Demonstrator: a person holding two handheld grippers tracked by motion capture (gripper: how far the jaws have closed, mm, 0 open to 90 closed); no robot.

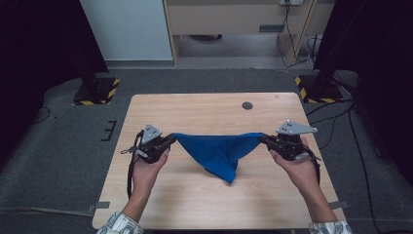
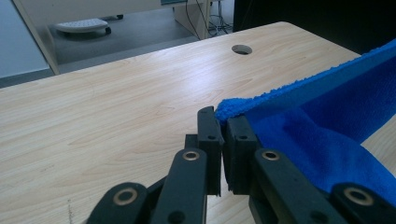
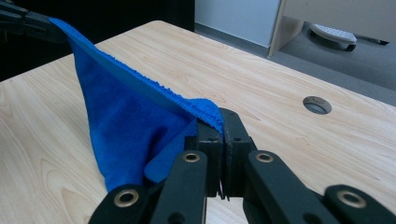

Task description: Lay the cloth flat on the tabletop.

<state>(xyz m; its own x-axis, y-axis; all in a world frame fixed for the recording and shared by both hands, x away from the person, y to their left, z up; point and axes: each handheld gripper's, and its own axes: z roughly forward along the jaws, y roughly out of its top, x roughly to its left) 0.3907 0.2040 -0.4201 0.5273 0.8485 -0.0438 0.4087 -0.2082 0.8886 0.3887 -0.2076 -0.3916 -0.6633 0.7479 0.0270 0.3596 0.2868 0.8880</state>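
High view: blue cloth (image 1: pixel 219 151) between grippers

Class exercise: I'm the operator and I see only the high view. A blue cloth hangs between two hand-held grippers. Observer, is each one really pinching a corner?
Observer: Yes. In the left gripper view, the left hand-held gripper has its jaws shut on a corner of the blue cloth.
Operator: And the right?
Observer: In the right gripper view, the right hand-held gripper is shut on the opposite corner.
Operator: Is the edge between them slack?
Observer: It runs straight to the other gripper, taut above the table.
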